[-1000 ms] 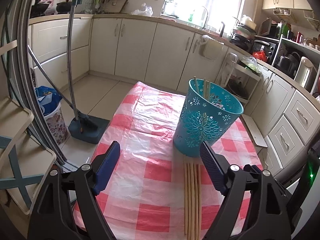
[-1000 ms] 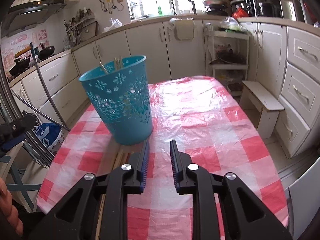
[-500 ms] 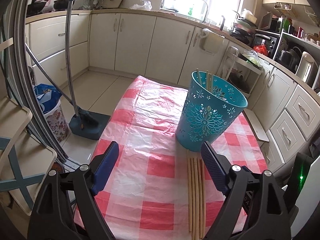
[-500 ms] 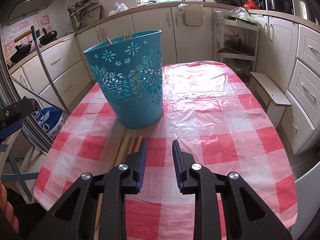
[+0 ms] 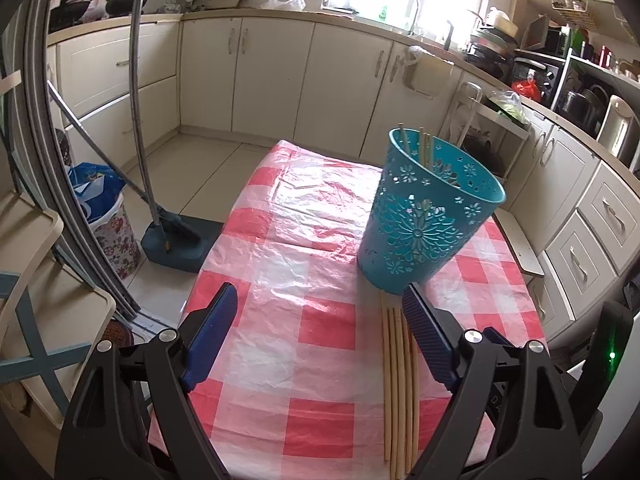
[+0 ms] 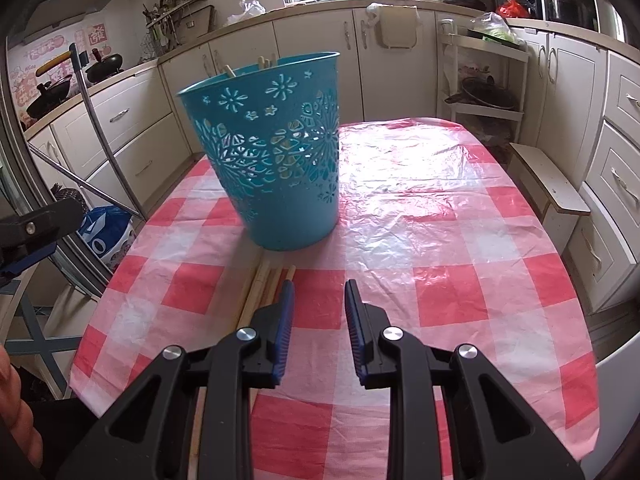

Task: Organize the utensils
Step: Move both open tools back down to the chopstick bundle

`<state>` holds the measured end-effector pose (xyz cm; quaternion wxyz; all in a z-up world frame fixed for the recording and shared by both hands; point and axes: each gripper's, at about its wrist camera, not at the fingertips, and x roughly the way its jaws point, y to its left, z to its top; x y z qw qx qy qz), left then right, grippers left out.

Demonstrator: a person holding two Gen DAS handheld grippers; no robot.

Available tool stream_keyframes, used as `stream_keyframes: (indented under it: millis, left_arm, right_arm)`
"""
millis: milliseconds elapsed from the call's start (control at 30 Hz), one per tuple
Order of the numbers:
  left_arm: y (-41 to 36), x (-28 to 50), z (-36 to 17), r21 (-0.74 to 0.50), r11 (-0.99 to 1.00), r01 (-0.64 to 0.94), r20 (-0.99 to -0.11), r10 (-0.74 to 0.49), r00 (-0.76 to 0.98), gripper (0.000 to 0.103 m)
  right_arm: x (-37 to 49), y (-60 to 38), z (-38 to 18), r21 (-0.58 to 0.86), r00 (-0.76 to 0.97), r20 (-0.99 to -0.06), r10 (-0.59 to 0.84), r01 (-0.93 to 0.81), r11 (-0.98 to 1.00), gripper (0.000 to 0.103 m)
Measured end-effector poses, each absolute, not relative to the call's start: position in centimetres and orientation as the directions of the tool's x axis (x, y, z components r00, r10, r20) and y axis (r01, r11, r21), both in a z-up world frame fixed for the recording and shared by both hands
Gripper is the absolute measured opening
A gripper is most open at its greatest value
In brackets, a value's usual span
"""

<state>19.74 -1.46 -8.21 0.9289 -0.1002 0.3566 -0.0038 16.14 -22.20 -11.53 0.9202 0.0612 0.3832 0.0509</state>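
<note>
A teal perforated basket point(image 5: 424, 216) point(image 6: 276, 152) stands upright on the red-and-white checked tablecloth point(image 5: 304, 240) point(image 6: 420, 240), with a few chopstick tips poking above its rim point(image 5: 424, 148). Several wooden chopsticks point(image 5: 398, 380) point(image 6: 262, 284) lie side by side on the cloth just in front of the basket. My left gripper point(image 5: 320, 300) hangs wide open over the cloth, its right finger next to the chopsticks. My right gripper point(image 6: 318, 292) is narrowly open and holds nothing; the chopstick ends lie just left of its left finger.
A broom and dustpan point(image 5: 172, 236) and a bin with a blue bag point(image 5: 96, 200) stand on the floor left of the table. Cream cabinets point(image 5: 280, 80) line the walls. A low step stool point(image 6: 548, 184) sits right of the table. A hand point(image 6: 16, 412) shows at the lower left.
The right gripper has moved nearer to the basket and chopsticks and lower, and its jaws have parted slightly. The left view has tipped down a little; the chopsticks have not moved.
</note>
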Motion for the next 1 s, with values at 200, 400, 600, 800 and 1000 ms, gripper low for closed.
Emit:
stream_keyframes:
  millis: [200,400,600,800,1000]
  left_arm:
    - [-0.4,20.3,-8.8,-0.221,0.97,-0.096,-0.684,-0.085,0.724,0.081]
    - [2.0,21.4,-10.7,-0.303,0.94,-0.158,-0.729,-0.122,0.673,0.081]
    - [4.2,21.9,-12.0,-0.345,0.909,-0.234,-0.755,-0.121,0.645,0.081]
    - [3.8,21.9,-12.1,-0.337,0.915,-0.222,-0.757,-0.123,0.642,0.081]
    - [3.2,21.7,-11.9,-0.324,0.926,-0.193,-0.754,-0.129,0.644,0.081]
  right_arm:
    - [16.3,-21.6,-11.9,0.143,0.683,-0.714,0.151,-0.069,0.987,0.026]
    - [16.7,-20.4,-12.5,0.13,0.659,-0.734,0.167,-0.105,0.986,0.026]
    - [17.2,-19.1,-13.3,0.132,0.625,-0.758,0.188,-0.135,0.982,0.026]
    - [17.8,-18.8,-14.2,0.116,0.588,-0.793,0.163,-0.117,0.986,0.026]
    - [18.2,-18.5,-14.8,0.087,0.572,-0.81,0.131,-0.104,0.991,0.026]
